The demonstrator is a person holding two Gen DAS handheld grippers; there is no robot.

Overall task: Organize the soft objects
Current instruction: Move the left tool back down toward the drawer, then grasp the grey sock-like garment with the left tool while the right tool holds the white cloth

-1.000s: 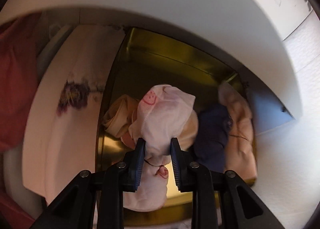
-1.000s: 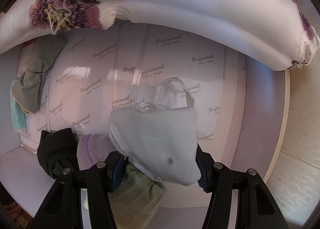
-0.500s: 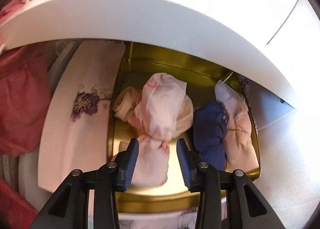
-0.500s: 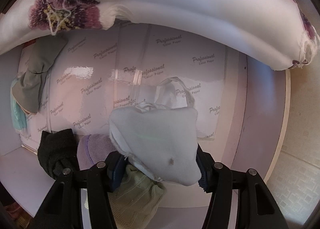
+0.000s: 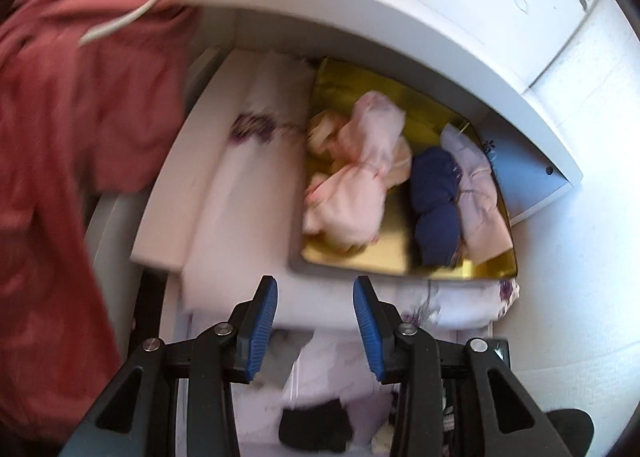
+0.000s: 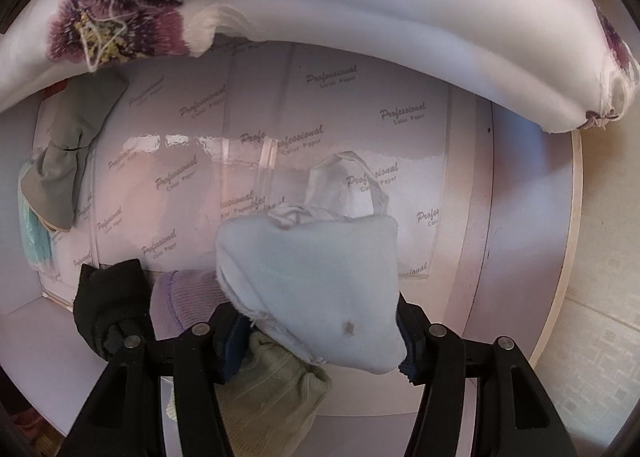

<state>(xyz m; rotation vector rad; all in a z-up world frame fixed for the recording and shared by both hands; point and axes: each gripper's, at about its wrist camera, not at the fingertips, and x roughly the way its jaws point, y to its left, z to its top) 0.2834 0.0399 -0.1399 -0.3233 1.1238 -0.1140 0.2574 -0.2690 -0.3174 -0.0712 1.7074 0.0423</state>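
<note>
Showing gold tray [image 5: 404, 263] leftward, right tool [image 6: 316, 331] gripping pale sock [image 6: 312, 289]

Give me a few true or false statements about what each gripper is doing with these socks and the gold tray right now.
1. The left gripper has a sock between its fingers. False: nothing is between them; the pink sock bundle lies in the gold tray.
2. The right gripper holds a pale blue sock bundle. True.
3. A navy sock bundle lies in the gold tray, right of the pink one. True.
4. The gold tray holds only one bundle. False: it holds several.
5. A black sock lies left of the right gripper. True.
</note>
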